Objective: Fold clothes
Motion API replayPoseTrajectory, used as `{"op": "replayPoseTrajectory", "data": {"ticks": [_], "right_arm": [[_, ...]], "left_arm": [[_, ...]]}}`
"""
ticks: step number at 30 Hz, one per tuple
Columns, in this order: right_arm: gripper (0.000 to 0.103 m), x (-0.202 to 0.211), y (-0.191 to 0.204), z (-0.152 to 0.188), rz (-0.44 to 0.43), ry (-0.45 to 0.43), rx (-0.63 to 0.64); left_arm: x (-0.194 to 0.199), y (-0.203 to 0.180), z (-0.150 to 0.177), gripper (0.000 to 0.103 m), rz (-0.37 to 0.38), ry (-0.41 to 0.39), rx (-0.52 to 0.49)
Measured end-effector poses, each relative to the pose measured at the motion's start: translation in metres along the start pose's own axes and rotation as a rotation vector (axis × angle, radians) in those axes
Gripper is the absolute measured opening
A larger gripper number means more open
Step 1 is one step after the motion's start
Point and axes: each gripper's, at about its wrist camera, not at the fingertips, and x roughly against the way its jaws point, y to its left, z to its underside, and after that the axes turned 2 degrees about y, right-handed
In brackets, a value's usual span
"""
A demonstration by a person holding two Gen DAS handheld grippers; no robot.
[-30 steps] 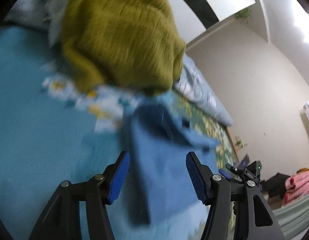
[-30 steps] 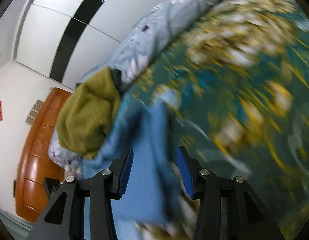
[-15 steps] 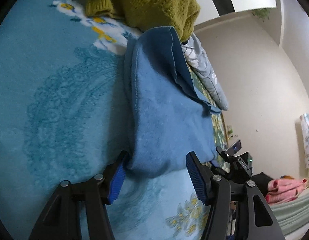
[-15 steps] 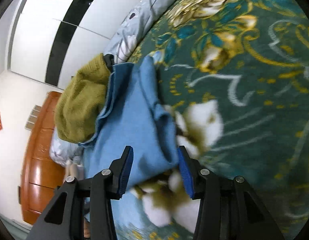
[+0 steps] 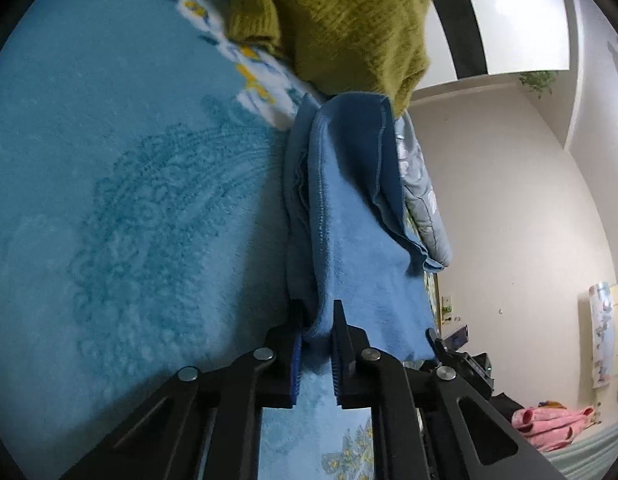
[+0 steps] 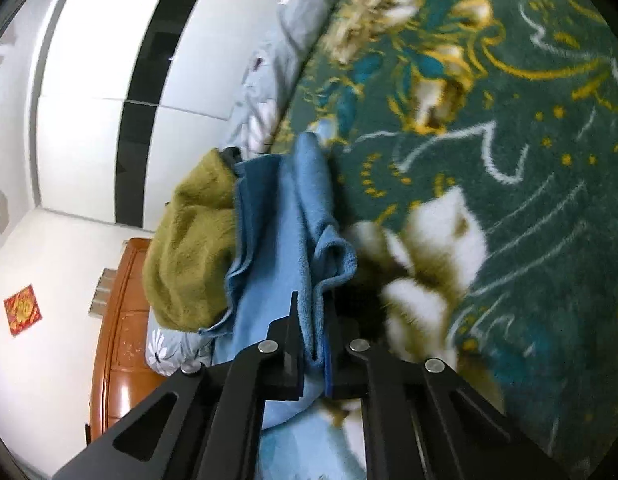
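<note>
A blue fleece garment [image 5: 357,240] lies folded lengthwise on the bed, its far end against a bunched olive knit sweater [image 5: 349,20]. My left gripper [image 5: 317,312] is closing on the garment's near edge, and its pads pinch the cloth. In the right wrist view the same blue garment [image 6: 277,220] runs away from me beside the olive sweater [image 6: 189,248]. My right gripper [image 6: 313,300] is closing on a fold at the other near corner, with cloth squeezed between the pads.
The bed has a plush blue spread [image 5: 109,200] that turns dark green with gold and white flowers [image 6: 509,160]. A grey floral quilt [image 6: 269,92] lies along the far edge. A wooden cabinet [image 6: 121,320], a white wardrobe [image 6: 89,100] and pink clothes [image 5: 549,424] stand beyond.
Both grippers came down to the blue garment's near edge with jaws wide around it, then closed on the cloth. The views have rolled and steadied.
</note>
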Motion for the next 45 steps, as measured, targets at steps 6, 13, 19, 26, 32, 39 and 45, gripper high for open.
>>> {"op": "replayPoseTrajectory", "data": {"ticks": [6, 13, 19, 26, 32, 39, 45], "right_arm": [[0.006, 0.023, 0.013, 0.032, -0.002, 0.019, 0.069], [0.006, 0.075, 0.006, 0.101, -0.026, 0.046, 0.128], [0.006, 0.099, -0.006, 0.147, 0.013, 0.062, 0.178], [0.007, 0.09, -0.02, 0.147, 0.036, 0.081, 0.159], [0.012, 0.1, -0.014, 0.145, 0.131, 0.075, 0.266], [0.021, 0.084, 0.004, 0.117, 0.204, 0.032, 0.329], [0.03, 0.089, 0.012, 0.083, 0.263, -0.054, 0.344]], "left_arm": [[0.025, -0.006, 0.022, 0.01, -0.003, 0.021, -0.049], [0.074, 0.0, 0.074, 0.01, -0.021, 0.096, -0.119], [0.079, 0.015, 0.096, 0.01, -0.052, 0.128, -0.12], [0.072, -0.002, 0.098, 0.013, -0.102, 0.143, -0.26], [0.078, -0.028, 0.079, 0.048, -0.216, 0.043, -0.426], [0.043, -0.047, 0.026, 0.051, -0.279, -0.006, -0.521], [0.001, -0.072, 0.006, 0.051, -0.329, -0.016, -0.647]]}}
